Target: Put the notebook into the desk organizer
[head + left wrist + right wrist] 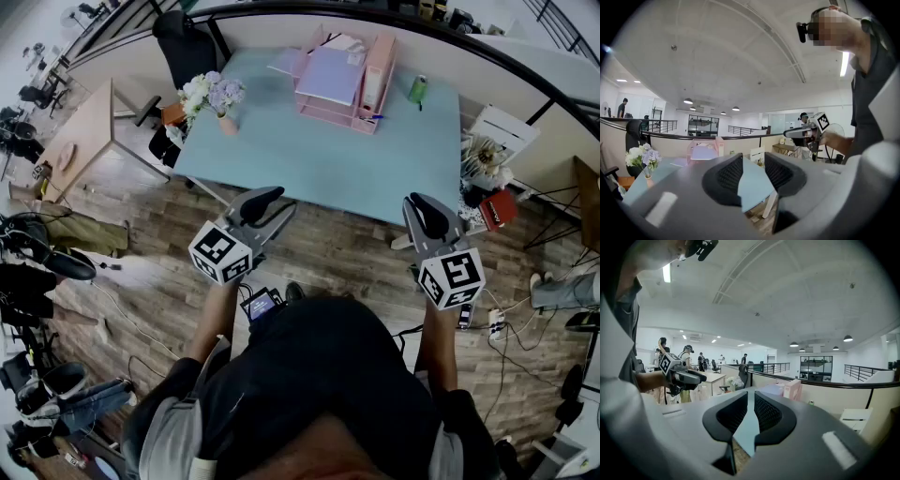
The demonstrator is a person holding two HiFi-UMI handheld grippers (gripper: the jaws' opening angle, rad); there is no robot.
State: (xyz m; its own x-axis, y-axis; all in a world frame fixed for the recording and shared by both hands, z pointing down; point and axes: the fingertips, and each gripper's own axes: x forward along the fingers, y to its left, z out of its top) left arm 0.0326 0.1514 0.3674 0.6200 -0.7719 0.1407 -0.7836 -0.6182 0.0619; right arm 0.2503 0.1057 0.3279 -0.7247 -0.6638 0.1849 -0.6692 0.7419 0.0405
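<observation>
A pink desk organizer (361,89) stands at the far side of the light blue table (309,159). A lavender notebook (330,75) lies flat on top of its tray stack. My left gripper (267,199) and right gripper (427,211) hover side by side over the wood floor, short of the table's near edge. Both are shut with nothing between the jaws. The left gripper view has my left gripper (752,171) pointing at the table, with the organizer (704,151) far off. Past my right gripper (749,411), the right gripper view also shows the organizer (792,389).
A vase of flowers (214,98) stands at the table's left corner and a green bottle (417,90) at its right. A thin lavender sheet (286,63) lies left of the organizer. A black chair (183,47) sits behind the table, and boxes and cables (492,323) are on the floor at right.
</observation>
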